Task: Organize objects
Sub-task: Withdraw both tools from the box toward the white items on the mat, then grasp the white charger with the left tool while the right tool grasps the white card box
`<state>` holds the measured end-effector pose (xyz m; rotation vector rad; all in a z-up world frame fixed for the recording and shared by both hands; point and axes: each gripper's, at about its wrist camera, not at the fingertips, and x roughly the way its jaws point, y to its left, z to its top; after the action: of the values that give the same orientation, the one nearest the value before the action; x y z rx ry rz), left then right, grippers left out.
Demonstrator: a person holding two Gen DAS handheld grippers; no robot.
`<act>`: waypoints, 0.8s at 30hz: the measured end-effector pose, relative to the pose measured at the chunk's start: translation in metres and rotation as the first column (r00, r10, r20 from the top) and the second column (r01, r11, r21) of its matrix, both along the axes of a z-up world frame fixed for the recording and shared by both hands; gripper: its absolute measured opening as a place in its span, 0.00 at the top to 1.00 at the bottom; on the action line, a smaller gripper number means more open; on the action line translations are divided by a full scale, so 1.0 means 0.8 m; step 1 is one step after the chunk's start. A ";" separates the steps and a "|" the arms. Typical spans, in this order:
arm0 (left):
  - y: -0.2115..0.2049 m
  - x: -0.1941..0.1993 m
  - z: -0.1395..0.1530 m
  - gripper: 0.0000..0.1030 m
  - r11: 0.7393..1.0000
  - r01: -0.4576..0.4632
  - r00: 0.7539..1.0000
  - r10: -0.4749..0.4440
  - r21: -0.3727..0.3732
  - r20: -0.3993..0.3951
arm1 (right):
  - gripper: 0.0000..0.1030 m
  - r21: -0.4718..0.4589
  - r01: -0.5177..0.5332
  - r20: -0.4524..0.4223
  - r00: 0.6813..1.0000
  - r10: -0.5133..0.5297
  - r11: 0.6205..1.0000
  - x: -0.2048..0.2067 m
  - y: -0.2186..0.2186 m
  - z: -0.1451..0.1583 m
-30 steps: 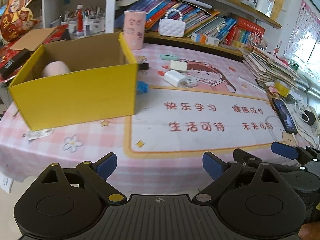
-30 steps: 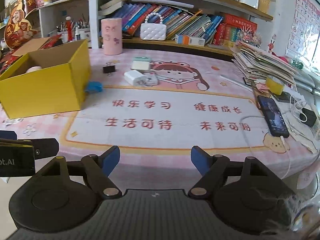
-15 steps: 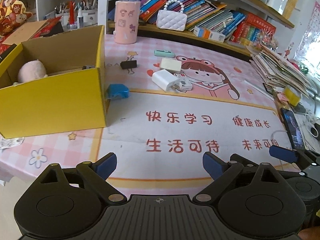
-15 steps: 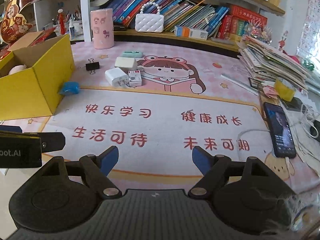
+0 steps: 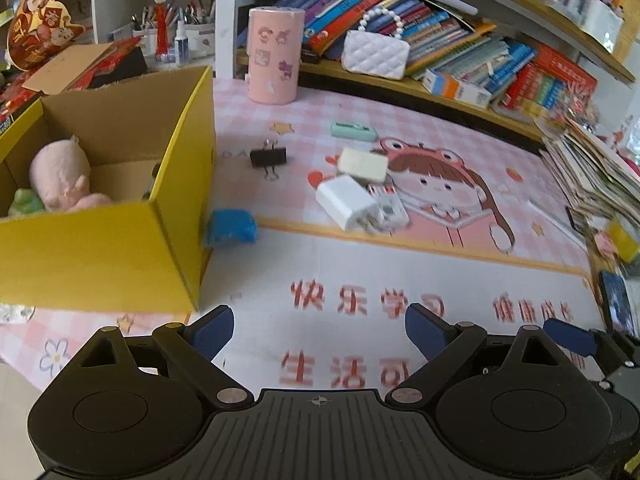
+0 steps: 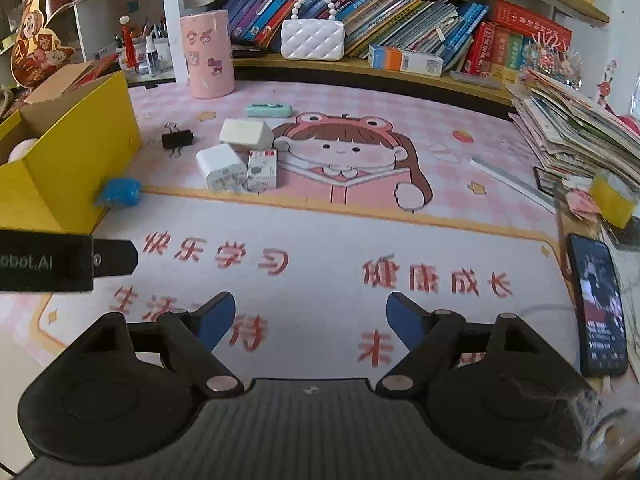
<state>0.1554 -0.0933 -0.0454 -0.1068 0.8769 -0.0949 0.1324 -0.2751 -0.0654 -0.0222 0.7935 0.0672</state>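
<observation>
A yellow cardboard box (image 5: 100,248) stands at the left, with a pink plush toy (image 5: 60,178) inside. A blue object (image 5: 232,226) lies against its right side. Further back lie a black binder clip (image 5: 268,157), a white charger (image 5: 348,202), a small red-and-white block (image 5: 386,204), a cream eraser (image 5: 362,164) and a mint-green case (image 5: 354,131). My left gripper (image 5: 318,330) is open and empty above the mat's front part. My right gripper (image 6: 310,318) is open and empty, to the right of the left one. The box (image 6: 68,168) and charger (image 6: 220,172) also show in the right wrist view.
A pink cylinder holder (image 5: 274,56) and a white quilted purse (image 5: 376,54) stand at the back by shelves of books. A stack of papers (image 6: 576,124) and a phone (image 6: 600,308) with a cable lie at the right edge.
Both grippers have moved forward over the table toward the small objects, which now look larger. The left one has also shifted right of the box. Both stayed open.
</observation>
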 end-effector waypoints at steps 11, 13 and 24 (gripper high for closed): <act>-0.017 0.065 -0.004 0.14 0.998 -0.068 0.997 0.068 -0.011 0.019 | 0.20 0.009 -0.026 0.054 0.998 0.025 1.000 0.064 -0.012 -0.005; -0.020 0.078 -0.008 0.17 0.997 -0.079 0.997 0.079 -0.019 0.011 | 0.20 0.011 -0.030 0.067 0.997 0.029 1.000 0.074 -0.012 -0.006; -0.041 0.154 -0.036 0.33 0.991 -0.128 0.992 0.127 -0.043 -0.028 | 0.21 0.010 -0.072 0.083 0.994 0.071 0.997 0.112 -0.015 -0.016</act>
<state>0.2787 -0.1264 -0.0739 -0.2062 0.8912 0.0061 0.2221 -0.2871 -0.0784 -0.0412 0.7096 0.1384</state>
